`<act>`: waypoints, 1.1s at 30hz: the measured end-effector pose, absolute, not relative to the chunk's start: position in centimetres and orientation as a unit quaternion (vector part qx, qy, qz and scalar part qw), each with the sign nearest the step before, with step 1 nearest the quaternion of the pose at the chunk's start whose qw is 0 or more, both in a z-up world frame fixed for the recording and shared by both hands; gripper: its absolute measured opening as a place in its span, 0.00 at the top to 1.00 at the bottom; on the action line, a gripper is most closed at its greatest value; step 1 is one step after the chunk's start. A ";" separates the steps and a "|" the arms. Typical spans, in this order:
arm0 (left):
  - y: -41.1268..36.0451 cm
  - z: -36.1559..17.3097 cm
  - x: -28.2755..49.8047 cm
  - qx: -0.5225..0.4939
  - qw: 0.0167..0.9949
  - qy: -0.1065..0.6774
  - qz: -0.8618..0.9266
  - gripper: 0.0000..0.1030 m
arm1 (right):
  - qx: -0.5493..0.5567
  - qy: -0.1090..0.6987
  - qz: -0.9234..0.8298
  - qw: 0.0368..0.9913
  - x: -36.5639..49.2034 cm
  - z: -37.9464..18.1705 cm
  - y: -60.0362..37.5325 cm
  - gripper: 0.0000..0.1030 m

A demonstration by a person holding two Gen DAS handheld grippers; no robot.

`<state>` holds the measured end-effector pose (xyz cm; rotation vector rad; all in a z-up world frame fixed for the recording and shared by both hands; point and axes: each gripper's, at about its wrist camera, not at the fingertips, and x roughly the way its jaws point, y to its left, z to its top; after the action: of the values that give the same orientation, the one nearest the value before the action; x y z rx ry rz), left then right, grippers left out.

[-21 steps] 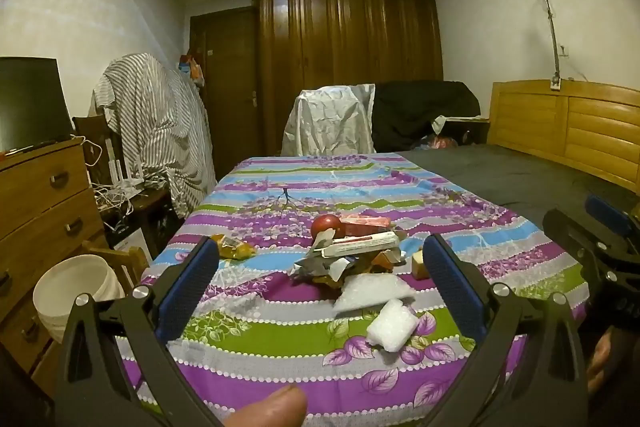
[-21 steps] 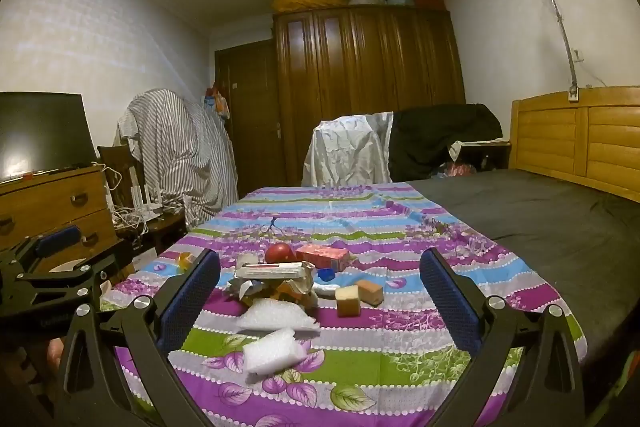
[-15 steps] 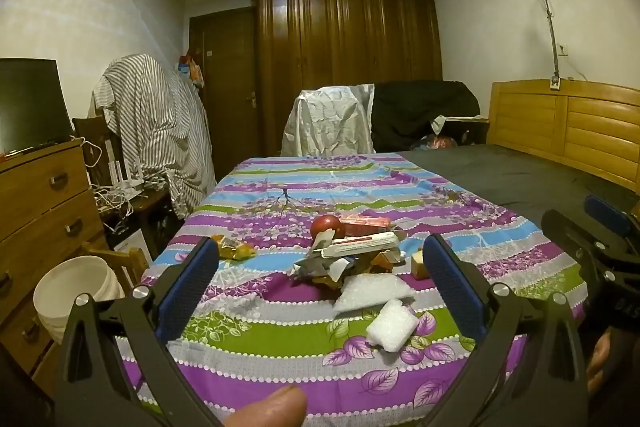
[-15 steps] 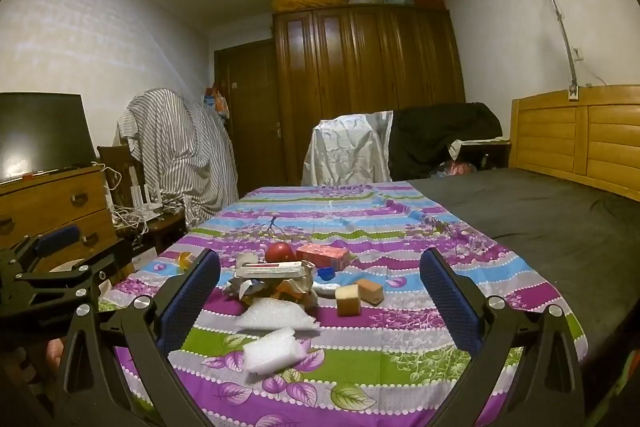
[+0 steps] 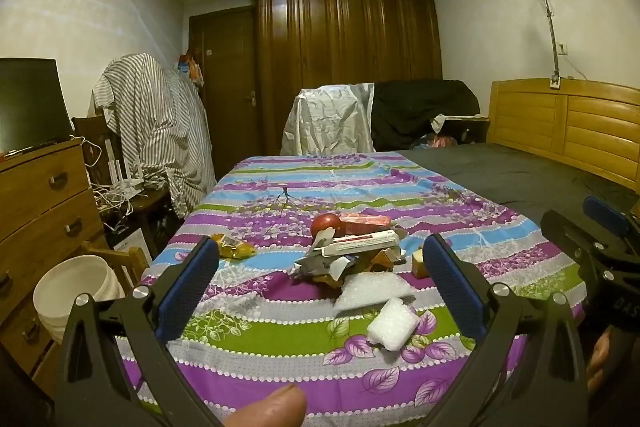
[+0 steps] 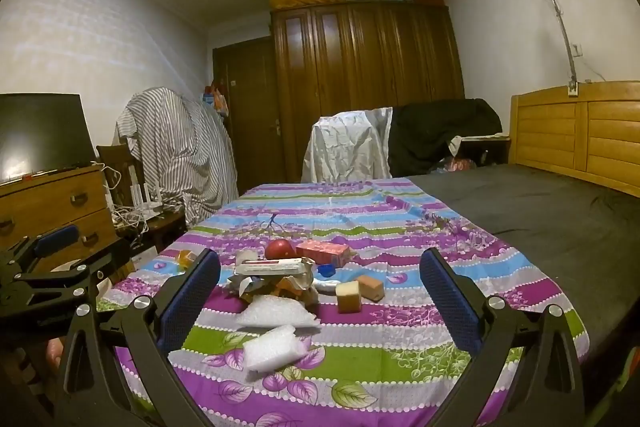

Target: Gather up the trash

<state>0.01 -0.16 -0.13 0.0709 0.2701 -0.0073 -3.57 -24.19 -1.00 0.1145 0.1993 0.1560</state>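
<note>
A pile of trash lies on the striped tablecloth: two white bubble-wrap pieces, crumpled wrappers, a flat white box, a red box, a red apple, a yellow wrapper and two sponge blocks. My left gripper is open and empty, near the table's front edge. My right gripper is open and empty, to its right. Both are short of the pile.
A white bucket stands on the floor left of the table by a wooden dresser. A chair with cables is behind it. A bed borders the table's right side. A wardrobe fills the back wall.
</note>
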 end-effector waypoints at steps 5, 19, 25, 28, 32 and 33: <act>-0.1 -0.2 0.1 0.035 0.990 0.135 -0.004 0.05 | 0.058 0.100 0.078 0.990 -3.6 -1.3 -24.3 0.03; 0.2 -0.6 0.1 0.033 0.990 0.138 -0.003 0.05 | 0.059 0.101 0.078 0.990 -3.5 -1.4 -24.2 0.04; 0.5 -0.6 0.0 0.031 0.990 0.138 -0.001 0.05 | 0.062 0.101 0.074 0.990 -3.1 -1.6 -24.2 0.03; 0.6 -0.5 0.2 0.030 0.990 0.139 0.001 0.05 | 0.063 0.101 0.071 0.990 -3.0 -2.0 -24.0 0.03; 0.7 -0.3 0.2 0.029 0.990 0.140 0.003 0.05 | 0.065 0.103 0.069 0.990 -2.4 -2.6 -24.6 0.03; 0.8 -0.3 0.2 0.029 0.990 0.141 0.004 0.05 | 0.065 0.103 0.068 0.990 -2.3 -2.8 -24.6 0.03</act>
<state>0.18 0.79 -0.30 0.0575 0.2823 0.0082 -2.32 -24.59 -2.76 0.1310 0.2067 0.1373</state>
